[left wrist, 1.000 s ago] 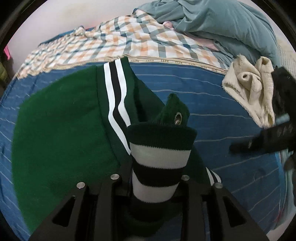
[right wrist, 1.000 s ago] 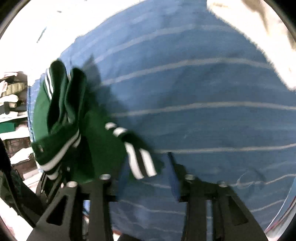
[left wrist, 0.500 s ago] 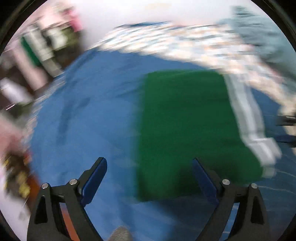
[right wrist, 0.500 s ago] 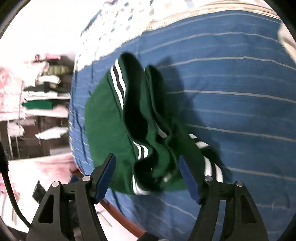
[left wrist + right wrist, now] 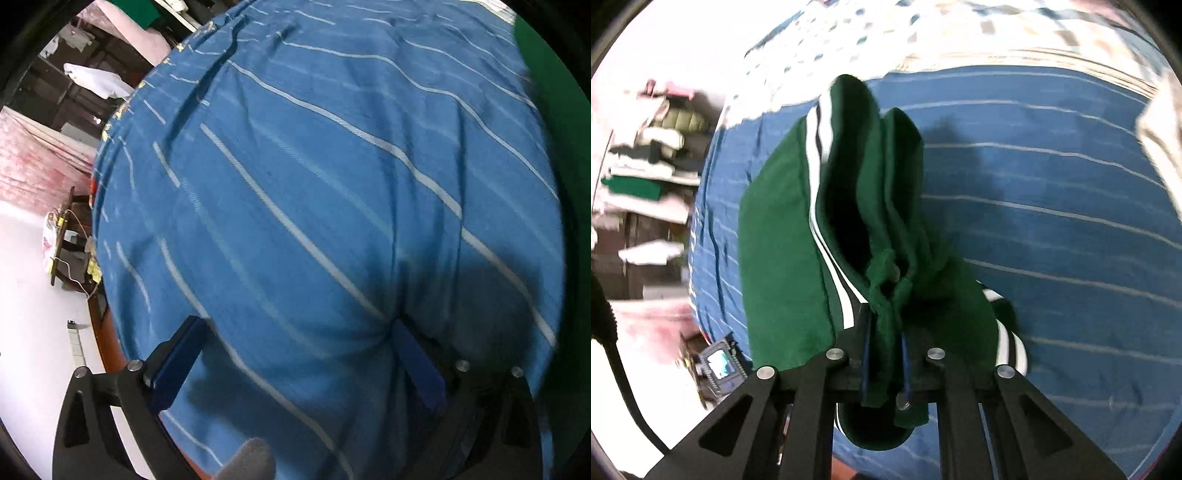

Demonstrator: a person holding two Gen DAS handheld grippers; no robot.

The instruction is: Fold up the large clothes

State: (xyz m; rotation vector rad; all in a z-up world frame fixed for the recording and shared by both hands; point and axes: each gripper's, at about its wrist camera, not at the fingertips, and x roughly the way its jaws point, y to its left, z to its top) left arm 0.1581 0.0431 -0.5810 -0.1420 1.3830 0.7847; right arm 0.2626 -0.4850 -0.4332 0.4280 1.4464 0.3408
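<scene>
Right gripper (image 5: 884, 354) is pinched tight on the green jacket (image 5: 783, 236), bunched up over the blue striped sheet (image 5: 314, 177). Left gripper (image 5: 295, 354) hangs with fingers apart, holding nothing.

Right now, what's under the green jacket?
The blue striped bedsheet shows all around the green jacket. The right gripper pinches its bunched fabric. What lies directly beneath the jacket is covered.

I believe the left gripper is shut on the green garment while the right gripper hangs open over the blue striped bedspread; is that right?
The sides are swapped. In the right wrist view the right gripper is shut on the green garment; in the left wrist view the left gripper hangs open over the blue striped bedspread.
</scene>
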